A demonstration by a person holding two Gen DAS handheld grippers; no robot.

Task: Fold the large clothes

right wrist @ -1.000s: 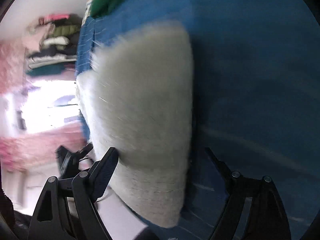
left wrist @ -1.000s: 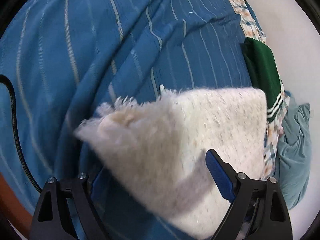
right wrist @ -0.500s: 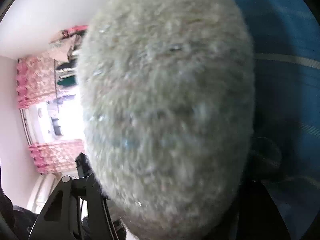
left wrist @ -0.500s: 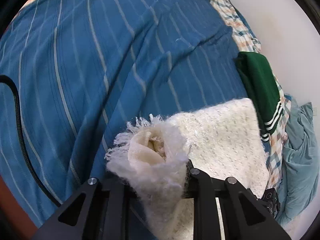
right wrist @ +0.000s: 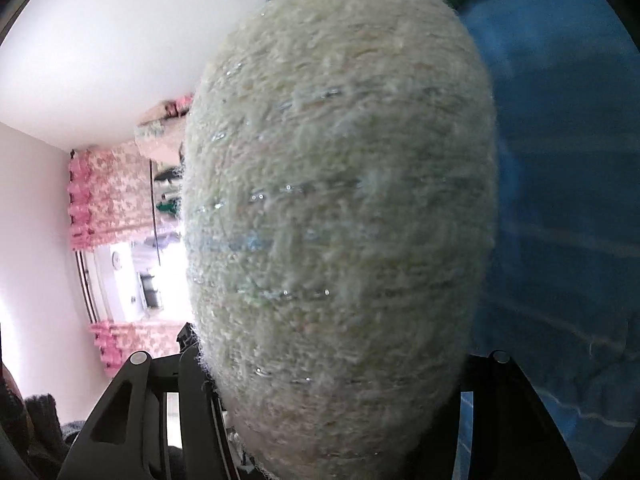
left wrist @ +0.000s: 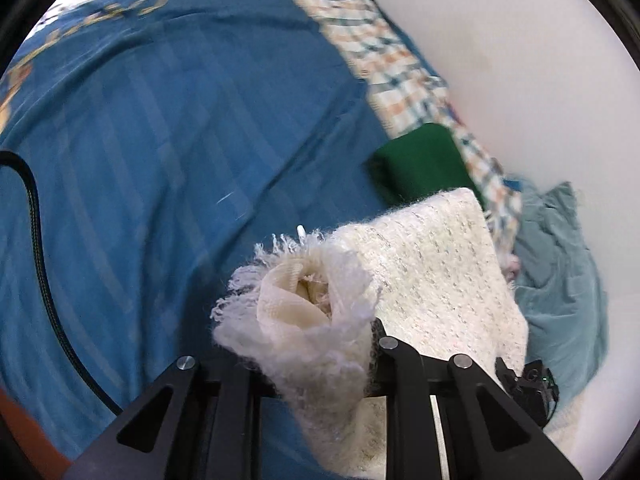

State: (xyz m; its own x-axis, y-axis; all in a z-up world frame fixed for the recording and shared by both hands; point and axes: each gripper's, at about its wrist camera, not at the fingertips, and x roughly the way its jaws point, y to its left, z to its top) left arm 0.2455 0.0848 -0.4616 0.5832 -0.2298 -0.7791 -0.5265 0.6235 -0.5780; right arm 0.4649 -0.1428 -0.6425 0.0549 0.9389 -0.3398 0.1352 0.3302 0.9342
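— We see a fuzzy, rough-knit cream garment (left wrist: pixel 432 264), fringed at its edge, with glints of shiny thread.

— And we note smooth striped blue bedcloth (left wrist: pixel 180 140), a matt green fabric (left wrist: pixel 420 160), and matt black plastic fingers (left wrist: pixel 404 364).

Room lighting is bright and diffuse. The main source is a window (right wrist: pixel 132 276) in the right wrist view, overexposed to plain white between pink curtains (right wrist: pixel 116 196). The white wall (left wrist: pixel 520 64) in the left wrist view is washed out, with little texture.

The cream knit garment (right wrist: pixel 340 216) fills the right wrist view at close range; its surface is soft and out of focus, backlit and grey on the near face, with small specular glints on the threads. The blue bedspread (left wrist: pixel 160 152) shows motion blur; its stripes are smeared. Both views curve strongly toward the edges, with a black circular vignette.
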